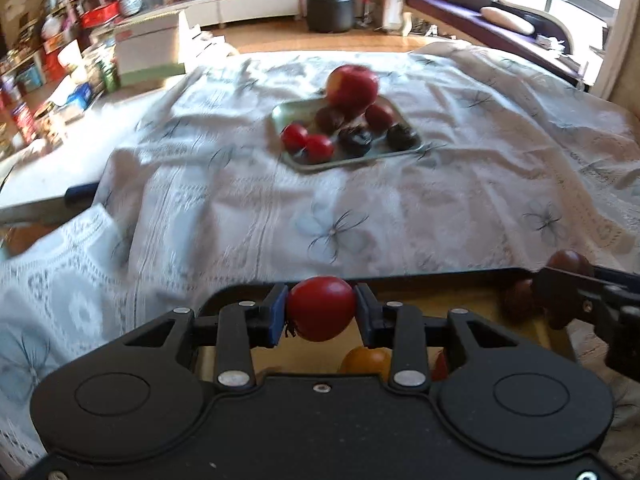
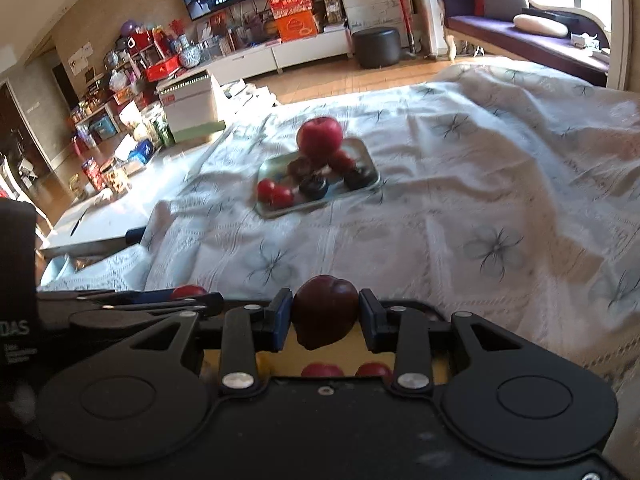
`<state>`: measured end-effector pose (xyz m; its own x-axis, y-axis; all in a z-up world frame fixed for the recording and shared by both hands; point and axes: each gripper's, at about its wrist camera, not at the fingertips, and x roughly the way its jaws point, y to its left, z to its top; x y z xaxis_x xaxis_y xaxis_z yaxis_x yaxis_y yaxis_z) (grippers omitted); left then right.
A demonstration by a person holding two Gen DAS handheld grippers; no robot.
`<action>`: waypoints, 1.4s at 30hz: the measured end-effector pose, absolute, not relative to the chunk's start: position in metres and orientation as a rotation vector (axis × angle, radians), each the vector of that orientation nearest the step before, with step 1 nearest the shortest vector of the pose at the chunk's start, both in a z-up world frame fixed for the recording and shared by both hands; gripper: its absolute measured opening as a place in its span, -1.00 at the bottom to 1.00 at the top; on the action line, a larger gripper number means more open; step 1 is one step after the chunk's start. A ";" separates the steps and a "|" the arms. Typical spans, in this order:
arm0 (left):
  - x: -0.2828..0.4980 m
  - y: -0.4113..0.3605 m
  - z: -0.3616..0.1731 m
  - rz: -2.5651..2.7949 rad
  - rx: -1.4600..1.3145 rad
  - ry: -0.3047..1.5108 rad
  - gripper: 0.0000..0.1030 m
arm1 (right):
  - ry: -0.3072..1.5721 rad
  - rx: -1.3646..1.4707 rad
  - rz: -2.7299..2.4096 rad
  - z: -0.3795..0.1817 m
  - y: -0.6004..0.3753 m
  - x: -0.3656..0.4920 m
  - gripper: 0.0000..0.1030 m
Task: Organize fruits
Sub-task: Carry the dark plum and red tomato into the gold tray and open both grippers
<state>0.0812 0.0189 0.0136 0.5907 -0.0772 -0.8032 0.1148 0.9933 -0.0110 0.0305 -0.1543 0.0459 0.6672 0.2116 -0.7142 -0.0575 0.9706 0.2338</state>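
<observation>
Wrinkled floral cloth [image 1: 360,208] is covering the tabletop, wide bare stretch lying before the rectangular metal tray [image 1: 412,148] heaped with round fruit. Left gripper [image 1: 321,312] fingers are pinching a glossy red tomato [image 1: 320,312]; right gripper [image 2: 325,316] fingers are clamping a dark plum [image 2: 325,314].

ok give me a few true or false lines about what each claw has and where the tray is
1. The left claw is shut on a red tomato. True.
2. The right claw is open and holds nothing. False: it is shut on a dark plum.
3. The metal tray sits on the flowered cloth, ahead of both claws. True.
4. The metal tray has no fruit on it. False: it holds an apple and several smaller red and dark fruits.
5. The apple is the biggest fruit on the tray. True.
</observation>
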 end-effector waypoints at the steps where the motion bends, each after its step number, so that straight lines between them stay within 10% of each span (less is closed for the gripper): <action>1: 0.083 0.018 0.010 -0.097 0.047 0.937 -0.14 | 0.835 0.196 0.153 0.043 -0.153 0.031 -0.29; 42: 0.061 0.010 -0.007 -0.047 0.058 0.958 -0.07 | 0.893 0.107 0.041 0.005 -0.139 0.036 -0.24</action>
